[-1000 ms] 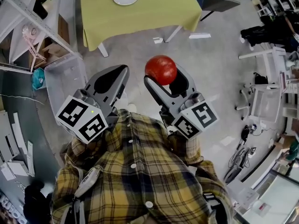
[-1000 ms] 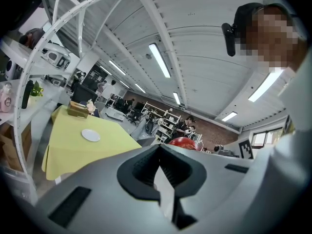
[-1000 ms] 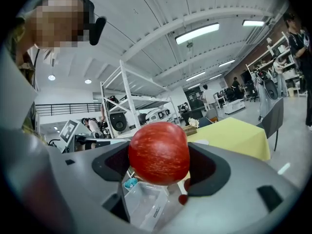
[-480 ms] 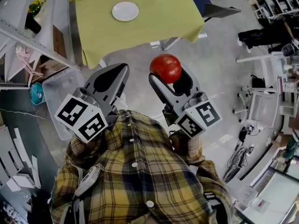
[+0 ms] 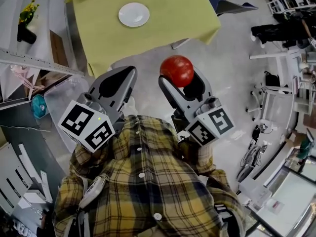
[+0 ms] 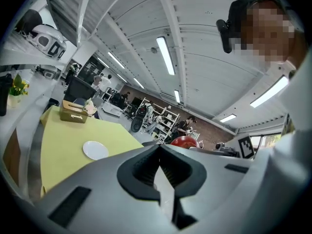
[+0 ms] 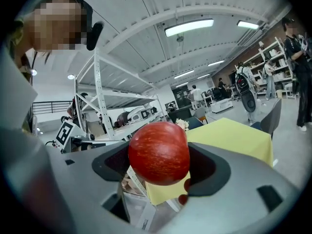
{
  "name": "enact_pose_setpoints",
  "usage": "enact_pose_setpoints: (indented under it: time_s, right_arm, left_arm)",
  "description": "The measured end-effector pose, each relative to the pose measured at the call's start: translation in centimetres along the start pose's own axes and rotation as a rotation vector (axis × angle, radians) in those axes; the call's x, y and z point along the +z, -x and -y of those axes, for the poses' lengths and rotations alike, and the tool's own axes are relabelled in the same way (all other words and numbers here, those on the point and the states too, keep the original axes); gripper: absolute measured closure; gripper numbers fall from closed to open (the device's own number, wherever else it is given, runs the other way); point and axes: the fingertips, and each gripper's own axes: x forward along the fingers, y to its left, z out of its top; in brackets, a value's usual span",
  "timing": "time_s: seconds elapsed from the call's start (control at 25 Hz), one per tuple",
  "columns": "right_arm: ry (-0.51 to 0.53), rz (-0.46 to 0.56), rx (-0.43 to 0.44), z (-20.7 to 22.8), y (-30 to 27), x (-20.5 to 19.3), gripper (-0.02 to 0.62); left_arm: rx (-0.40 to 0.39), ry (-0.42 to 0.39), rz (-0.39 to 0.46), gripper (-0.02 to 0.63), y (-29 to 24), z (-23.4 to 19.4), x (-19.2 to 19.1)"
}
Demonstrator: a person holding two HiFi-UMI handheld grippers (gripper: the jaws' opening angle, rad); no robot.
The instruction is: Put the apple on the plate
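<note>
A red apple (image 5: 177, 71) is clamped between the jaws of my right gripper (image 5: 178, 79), held above the grey floor in front of the person's plaid shirt. The right gripper view shows the same apple (image 7: 159, 153) filling the gap at my right gripper (image 7: 160, 164). A small white plate (image 5: 134, 14) rests on the yellow-green tablecloth of the table (image 5: 173, 9) farther ahead; it appears as the plate (image 6: 95, 150) in the left gripper view. My left gripper (image 5: 129, 77) is shut and empty, its jaws meeting at my left gripper (image 6: 159, 168).
A clear plastic bin (image 5: 64, 95) stands on the floor left of the table. White metal shelving (image 5: 29, 58) runs along the left. A dark chair (image 5: 232, 5) sits at the table's right corner. A tissue box (image 6: 74, 112) sits on the table. White racks (image 5: 281, 102) stand at right.
The table and plate have drawn closer and slid down in the head view. Both grippers keep their pose before the body, with the apple still held in the right one.
</note>
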Motion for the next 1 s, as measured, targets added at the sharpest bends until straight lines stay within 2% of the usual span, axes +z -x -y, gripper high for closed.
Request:
enact_pose_setpoints:
  time_s: [0.4,0.8,1.0]
  right_arm:
    - [-0.036,-0.025,-0.031,2.2,-2.5,0.5,0.258]
    - [-0.006,-0.027,0.045,5.8,-5.5,2.2,0.258]
    - [0.008,-0.028,0.092,9.0,-6.8,3.7,0.258]
  left_arm:
    - [-0.009,0.021,-0.025,0.598,-2.4,-2.4,0.8]
    - [0.050,-0.004,0.014,0.598,-6.4,-4.2,2.5]
    - [0.081,-0.015,0.031,0.598,-10.0,-4.5,3.3]
